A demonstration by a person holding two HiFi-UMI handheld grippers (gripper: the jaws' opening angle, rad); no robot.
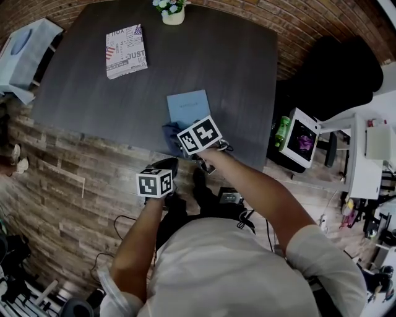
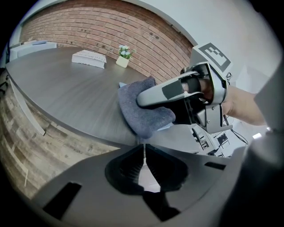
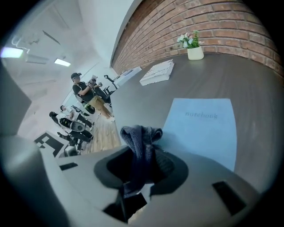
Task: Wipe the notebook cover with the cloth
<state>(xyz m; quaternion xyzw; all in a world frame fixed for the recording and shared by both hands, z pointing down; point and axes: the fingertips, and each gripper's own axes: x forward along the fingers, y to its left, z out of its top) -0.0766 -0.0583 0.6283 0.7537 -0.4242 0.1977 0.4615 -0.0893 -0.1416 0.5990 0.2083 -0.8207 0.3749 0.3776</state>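
Forearms reach forward from the near side, the right one stretched further. The right gripper (image 3: pixel 142 153) pinches the dark blue cloth (image 3: pixel 140 133) at the near left corner of the light blue notebook (image 3: pixel 204 128), which lies close to the table's (image 1: pixel 74 93) near edge. The left gripper (image 2: pixel 143 153) hangs short of that edge, jaws pressed together on nothing. Bare tabletop spreads beyond the notebook, up to a printed book (image 1: pixel 126 51) far left and a flower pot (image 1: pixel 172 12) at the far edge.
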